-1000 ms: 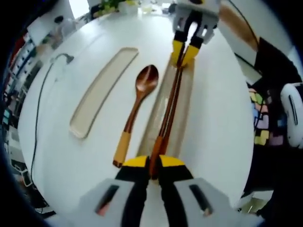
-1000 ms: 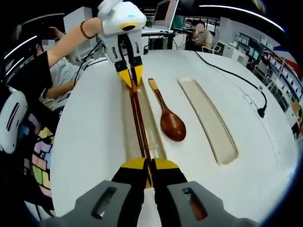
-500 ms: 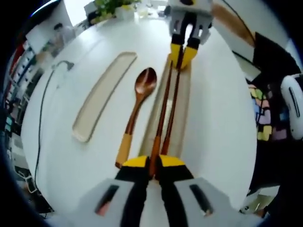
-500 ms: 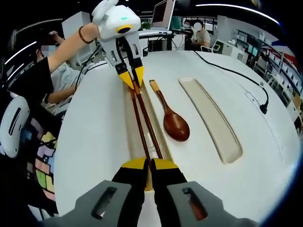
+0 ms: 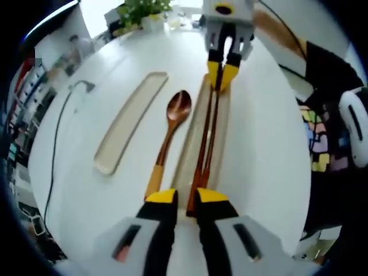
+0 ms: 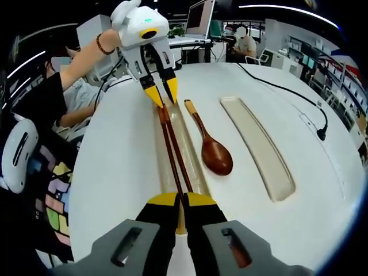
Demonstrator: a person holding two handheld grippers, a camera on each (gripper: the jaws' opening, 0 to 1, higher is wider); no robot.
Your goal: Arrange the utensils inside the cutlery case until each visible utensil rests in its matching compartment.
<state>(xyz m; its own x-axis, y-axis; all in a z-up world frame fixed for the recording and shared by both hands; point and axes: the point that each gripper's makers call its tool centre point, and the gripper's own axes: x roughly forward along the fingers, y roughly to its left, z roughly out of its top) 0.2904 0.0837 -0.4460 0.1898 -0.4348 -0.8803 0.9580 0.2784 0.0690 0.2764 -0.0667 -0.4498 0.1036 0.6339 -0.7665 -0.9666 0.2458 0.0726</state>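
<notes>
Chopsticks [image 5: 206, 144] lying lengthwise in narrow tray [image 5: 190, 167], pointing gripper to gripper. Left gripper [image 5: 183, 198] jaws apart at thick ends; right gripper [image 6: 179, 201] jaws together on tips. Spoon [image 5: 168, 138] beside tray on table [image 5: 264, 149], nearer left gripper's side.

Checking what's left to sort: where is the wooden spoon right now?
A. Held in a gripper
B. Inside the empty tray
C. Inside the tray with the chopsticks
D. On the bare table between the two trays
D: the wooden spoon lies on the white table, between the tray holding the chopsticks and the empty tray.
</notes>
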